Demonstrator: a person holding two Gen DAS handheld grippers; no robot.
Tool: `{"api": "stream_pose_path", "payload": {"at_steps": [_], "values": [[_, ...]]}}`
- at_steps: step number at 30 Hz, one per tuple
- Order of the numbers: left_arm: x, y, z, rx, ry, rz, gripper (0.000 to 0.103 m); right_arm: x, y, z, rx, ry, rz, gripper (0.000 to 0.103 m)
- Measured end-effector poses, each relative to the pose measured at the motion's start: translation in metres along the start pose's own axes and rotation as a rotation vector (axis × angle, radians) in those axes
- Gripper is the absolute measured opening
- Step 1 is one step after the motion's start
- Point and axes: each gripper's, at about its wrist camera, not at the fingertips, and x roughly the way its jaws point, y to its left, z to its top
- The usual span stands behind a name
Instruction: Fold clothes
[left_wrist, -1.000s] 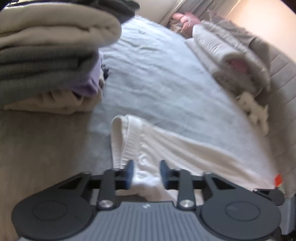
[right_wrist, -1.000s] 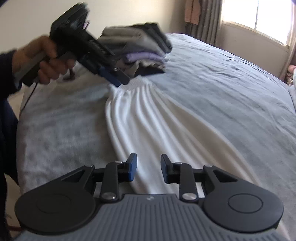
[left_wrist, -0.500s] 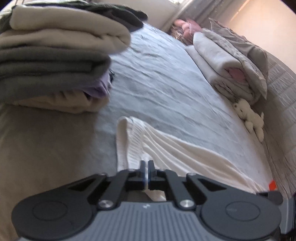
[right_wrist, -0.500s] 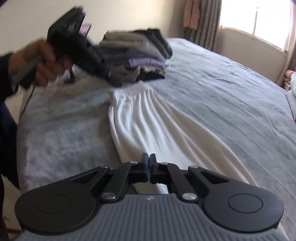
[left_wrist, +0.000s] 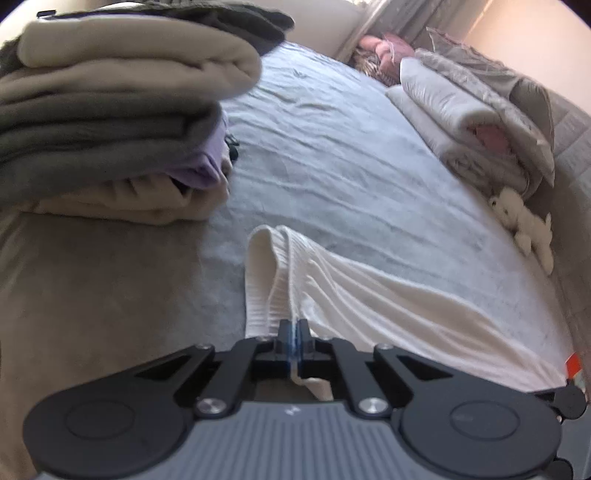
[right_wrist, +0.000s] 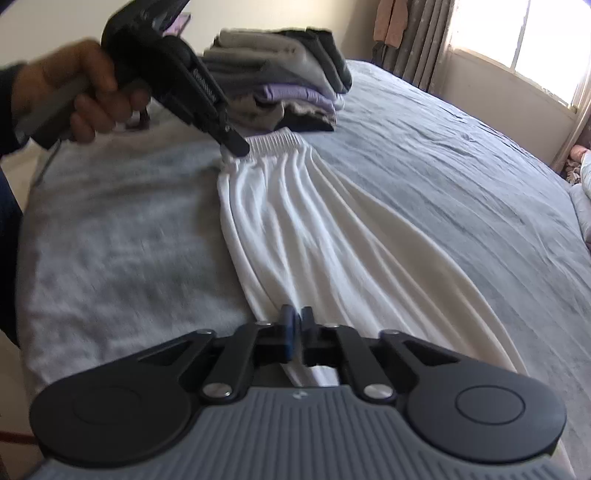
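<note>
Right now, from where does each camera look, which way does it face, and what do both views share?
Left wrist: sits on the left tool, shut on the white garment's waistband corner, facing along the bed toward pillows; only the tool shows.
Right wrist: sits on the right tool, shut on the garment's near edge, facing the folded stack and window; a hand holding the left tool shows.
Shared: garment, stack, bed.

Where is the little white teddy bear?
In the left wrist view, the teddy bear lies at the far right edge of the bed, just below the folded bedding.
</note>
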Motion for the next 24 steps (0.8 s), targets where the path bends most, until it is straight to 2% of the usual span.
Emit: {"api": "stream_pose_path", "payload": {"at_steps": [3,7,10,12,14,17,18,19,21,23,24], "values": [[-0.01,0.008,0.005,-0.022,-0.017,-0.015,0.002,-0.012,-0.004,0.005,0.032,-0.032,0.021,0.001],[-0.012,0.012,0.005,-0.012,0.005,-0.015,0.002,-0.026,-0.008,0.011,0.074,-0.064,0.075,0.0],[-0.011,0.014,0.003,-0.007,0.023,-0.015,0.002,-0.022,-0.007,0.009,0.078,-0.028,0.122,0.0],[-0.01,0.016,0.003,-0.013,0.03,-0.02,0.002,-0.01,-0.003,0.005,0.038,0.024,0.068,0.0],[-0.009,0.017,0.003,-0.019,0.037,-0.025,0.002,-0.011,-0.002,0.003,0.01,0.002,0.02,0.001],[-0.009,0.018,0.005,-0.038,0.033,-0.047,0.002,-0.017,0.006,0.002,-0.07,-0.041,-0.051,0.033],[-0.009,0.018,0.005,-0.038,0.033,-0.048,0.002,-0.018,0.008,0.001,-0.083,-0.046,-0.041,0.05],[-0.009,0.017,0.005,-0.038,0.033,-0.049,0.002,-0.018,0.01,0.0,-0.095,-0.051,-0.03,0.05],[-0.009,0.016,0.006,-0.04,0.034,-0.05,0.002,-0.009,0.009,-0.002,-0.089,-0.014,-0.022,0.05],[-0.011,0.017,0.007,-0.048,0.029,-0.059,0.002,0.002,0.007,-0.004,-0.081,0.026,-0.031,0.022],[-0.012,0.018,0.007,-0.053,0.026,-0.065,0.002,0.004,0.004,-0.004,-0.056,0.034,-0.035,0.004]]}}
